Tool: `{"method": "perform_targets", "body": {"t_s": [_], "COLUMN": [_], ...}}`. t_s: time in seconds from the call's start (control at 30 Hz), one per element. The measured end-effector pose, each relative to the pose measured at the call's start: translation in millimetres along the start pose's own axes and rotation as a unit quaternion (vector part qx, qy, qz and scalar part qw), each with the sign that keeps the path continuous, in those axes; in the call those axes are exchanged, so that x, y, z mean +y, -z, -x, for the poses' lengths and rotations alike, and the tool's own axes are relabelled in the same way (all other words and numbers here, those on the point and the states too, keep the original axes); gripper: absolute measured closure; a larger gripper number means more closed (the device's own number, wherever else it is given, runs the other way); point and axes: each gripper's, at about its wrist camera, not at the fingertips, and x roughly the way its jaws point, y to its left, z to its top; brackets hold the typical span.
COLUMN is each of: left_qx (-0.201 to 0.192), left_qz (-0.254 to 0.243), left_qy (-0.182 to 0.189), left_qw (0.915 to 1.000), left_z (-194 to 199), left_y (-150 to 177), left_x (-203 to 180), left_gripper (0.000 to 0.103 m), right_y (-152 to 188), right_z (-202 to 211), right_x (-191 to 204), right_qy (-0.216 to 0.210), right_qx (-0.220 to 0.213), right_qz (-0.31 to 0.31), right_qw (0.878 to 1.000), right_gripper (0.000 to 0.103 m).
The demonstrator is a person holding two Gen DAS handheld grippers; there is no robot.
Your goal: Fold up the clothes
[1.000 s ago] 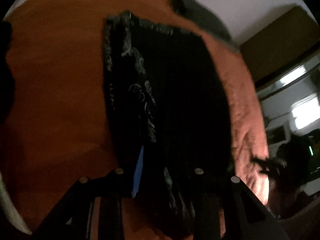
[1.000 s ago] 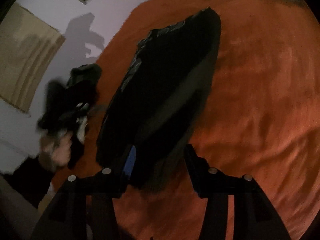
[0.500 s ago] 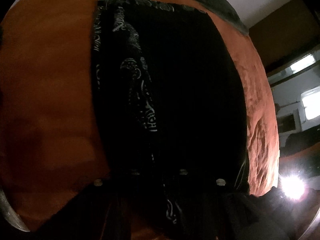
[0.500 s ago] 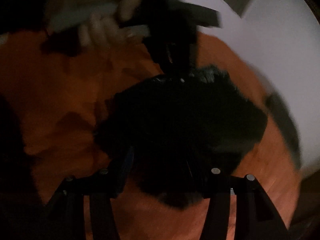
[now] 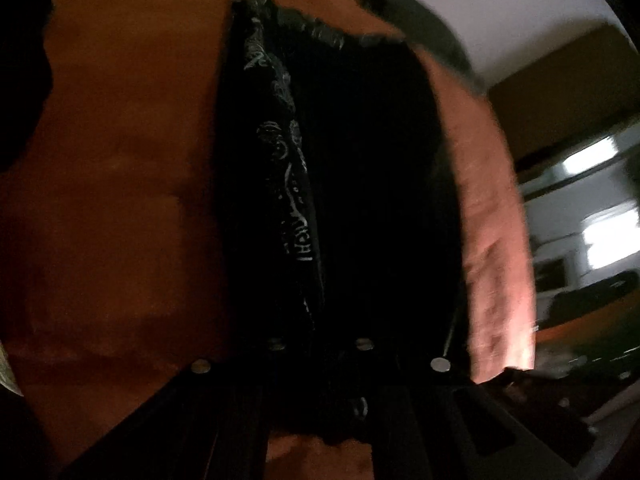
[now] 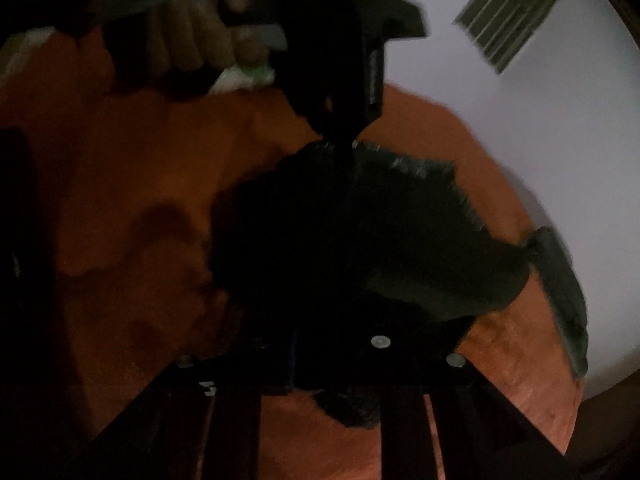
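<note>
Gripping the near hem of the black garment, the left gripper has both fingers sunk into dark cloth — tips not separable, but fabric bunches between them and spills out below, so it reads as pinched. Same story on the right gripper: fingers lost in black fabric, a lump of cloth hanging under them, so a pinch here too. Contrast is too low to see the gap itself in either view.

Right wrist view also catches the left gripper from the front, a person's hand wrapped on its handle, its tip closed on the garment's far corner. Motion blur heavy there.

Garment: one piece, folded lengthwise, lying on the orange bedspread, with a strip of white print running along the fold edge. In the right wrist view it is partly lifted, a grey-lit flap sagging right; its left half is pure shadow, outline unreadable.

Count: two grippers, one hand visible, one garment in work, one second dark item at the bedspread's edge near the white wall — type unclear. One vent grille on the wall, cut off by the lens rim. Room behind the bed in the left view is blurred, only bright window patches.
</note>
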Motion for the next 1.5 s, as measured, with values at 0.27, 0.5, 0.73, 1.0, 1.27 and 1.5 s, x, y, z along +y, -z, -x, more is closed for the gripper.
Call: {"method": "perform_targets", "body": {"t_s": [0.27,0.5,0.73,1.0,1.27,1.5], "left_qx": [-0.052,-0.079,-0.079,-0.167,-0.199,-0.183], "left_qz": [0.014,-0.063,-0.111,-0.102,-0.042,-0.081], "left_qy": [-0.019,-0.083,-0.178,-0.182,-0.17,-0.162], "left_qw": [0.9984,0.9914,0.9745,0.9635,0.9642,0.9662], "left_z": [36.2,24.5,-28.0,-28.2,-11.8,-24.4], "left_y": [-21.4,-114.6,-199.1,-197.1,-207.4,-231.6], "left_x": [25.8,6.7,-8.9,15.0,50.9,27.9], "left_gripper": [0.086,0.075,0.075,0.1,0.098,0.065], "right_y": [4.2,1.0,-8.0,32.6,65.4,57.6], "right_z": [5.4,50.4,27.9,21.4,-3.4,-59.2], "right_x": [4.4,-35.3,-100.1,-152.3,-216.1,-329.9], "right_qy": [-0.031,0.009,0.035,0.041,0.018,-0.06], "right_qx": [-0.009,-0.089,-0.046,-0.008,0.012,-0.001], "right_qz": [-0.005,-0.063,-0.175,-0.284,-0.361,-0.461], "right_qw": [0.999,0.994,0.983,0.958,0.932,0.885], "right_gripper": [0.054,0.054,0.054,0.054,0.054,0.047]}}
